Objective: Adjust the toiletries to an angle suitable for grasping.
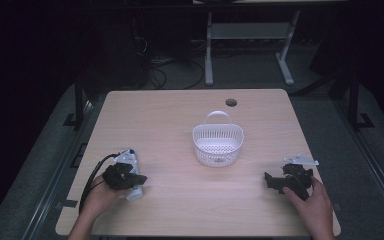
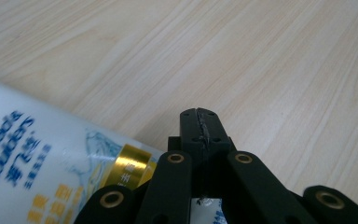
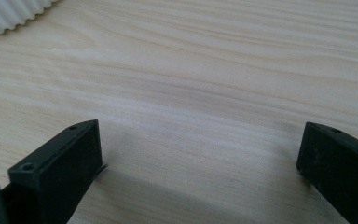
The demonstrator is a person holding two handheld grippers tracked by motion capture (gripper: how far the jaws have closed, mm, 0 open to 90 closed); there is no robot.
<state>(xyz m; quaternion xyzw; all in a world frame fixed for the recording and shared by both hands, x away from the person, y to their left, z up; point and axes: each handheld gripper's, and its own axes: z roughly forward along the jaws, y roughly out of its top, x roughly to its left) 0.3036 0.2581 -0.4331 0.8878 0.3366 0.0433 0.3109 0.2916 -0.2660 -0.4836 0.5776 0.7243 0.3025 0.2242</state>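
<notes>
Two hand-held grippers rest low over a light wood-grain table (image 1: 180, 210), one at each near corner. The left gripper (image 1: 130, 176) sits at the near-left of the table, directly over a white shampoo bottle (image 1: 128, 158) that lies on its side on the tabletop. In the left gripper view, the two black jaws are pressed together at the tips with no gap between them and nothing clamped there; the shampoo bottle (image 2: 42, 172), with blue lettering and a gold band on its label, lies to the left of and beneath the jaw linkage, close against it. Whether the linkage touches the bottle cannot be determined.

The right gripper (image 1: 280, 181) sits at the near-right of the table, held by the person's right hand (image 1: 312, 200). In the right gripper view, its jaws stand wide apart with only bare tabletop between them; they hold nothing.

A white plastic basket (image 1: 218, 142) with a raised loop handle stands upright near the table's centre, well apart from both grippers. Its ribbed wall (image 3: 9, 14) appears at the upper-left corner of the right gripper view.
</notes>
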